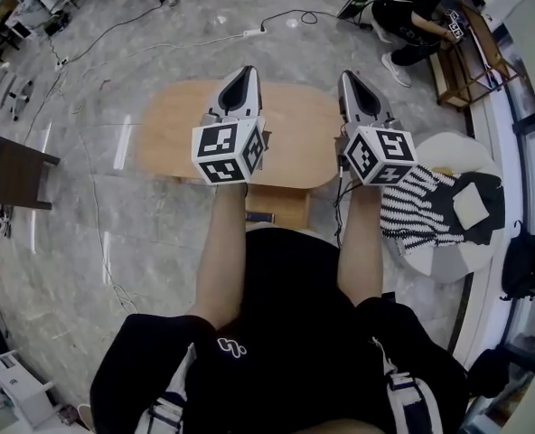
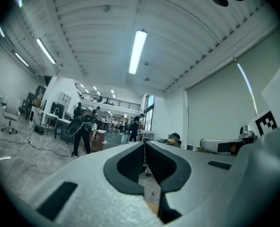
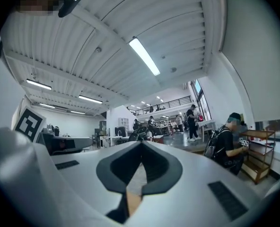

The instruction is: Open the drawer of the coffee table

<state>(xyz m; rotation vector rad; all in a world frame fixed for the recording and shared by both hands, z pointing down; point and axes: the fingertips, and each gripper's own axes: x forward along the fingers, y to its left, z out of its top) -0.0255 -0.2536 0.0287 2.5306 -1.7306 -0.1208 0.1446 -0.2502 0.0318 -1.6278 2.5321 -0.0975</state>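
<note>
Forearms (image 1: pixel 224 251) reach out from the body, carrying the left gripper (image 1: pixel 247 70) and right gripper (image 1: pixel 349 76) side by side and level above the table (image 1: pixel 168 125). Both pairs of jaws are together with nothing between them; their own views show only room and ceiling. The drawer (image 1: pixel 284 208), which I take to be the wooden box under the table's near edge with a dark handle (image 1: pixel 259 216), lies below and behind the tips, toward the person. It sits between the arms, with the handle nearer the left.

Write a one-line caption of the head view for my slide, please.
Left gripper and right gripper, both shut and empty, held side by side over the oval wooden coffee table.
</note>
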